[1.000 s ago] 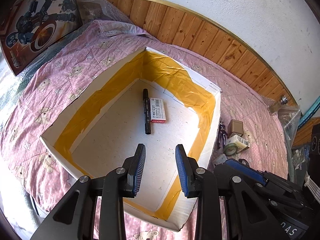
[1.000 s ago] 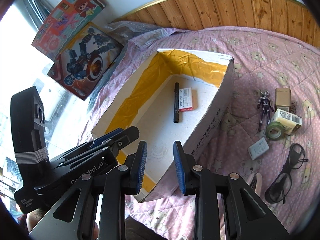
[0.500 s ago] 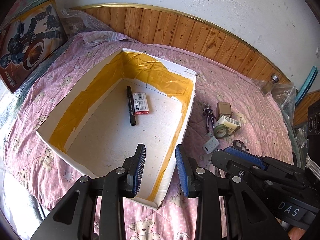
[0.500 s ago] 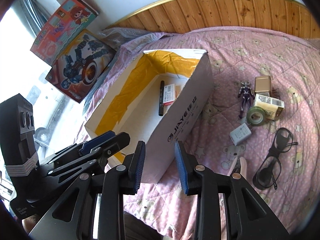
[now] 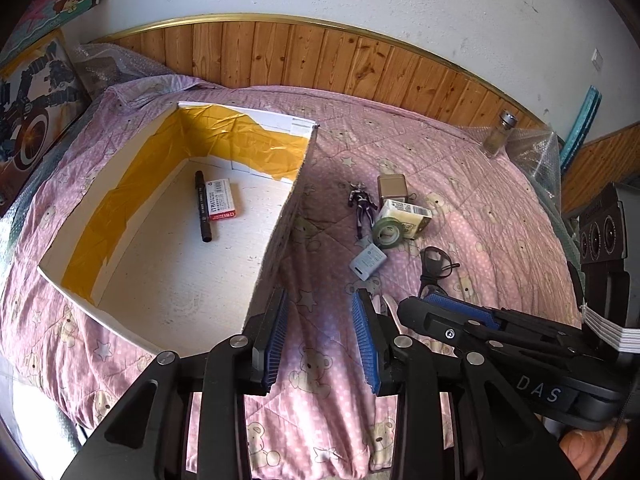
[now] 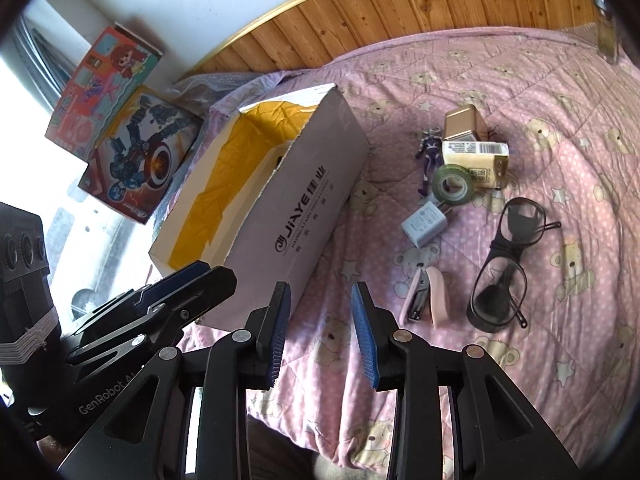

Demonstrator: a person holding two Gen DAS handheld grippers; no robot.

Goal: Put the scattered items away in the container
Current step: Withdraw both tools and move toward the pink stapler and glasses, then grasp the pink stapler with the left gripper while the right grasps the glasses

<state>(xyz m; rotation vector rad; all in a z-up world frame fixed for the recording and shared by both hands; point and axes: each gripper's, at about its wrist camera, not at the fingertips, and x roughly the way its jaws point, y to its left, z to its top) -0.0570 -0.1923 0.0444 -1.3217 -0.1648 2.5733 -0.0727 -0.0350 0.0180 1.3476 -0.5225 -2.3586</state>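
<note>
Both pairs of jaws stand apart and hold nothing: the left gripper point(image 5: 320, 336) hangs over the pink bedspread point(image 5: 480, 184) just beside the box point(image 5: 276, 236), and the right gripper point(image 6: 320, 332) hovers low near the box's printed side. Inside the box lie a black marker point(image 5: 203, 212) and a small red-and-white packet point(image 5: 222, 199), touching each other. Left out on the bed are a toy figure point(image 6: 429, 160), a gold tin point(image 6: 464, 124), a cream carton point(image 6: 476, 158), a roll of tape point(image 6: 454, 183), a grey charger point(image 6: 425, 223), a pink stapler point(image 6: 426, 296) and glasses point(image 6: 504, 268). The step in hand looks like reaching for the next item; the stapler sits nearest the right gripper, which would need to swing right and drop over it. Compared with a second ago, both cameras have swung away from the box interior towards the scattered cluster.
</note>
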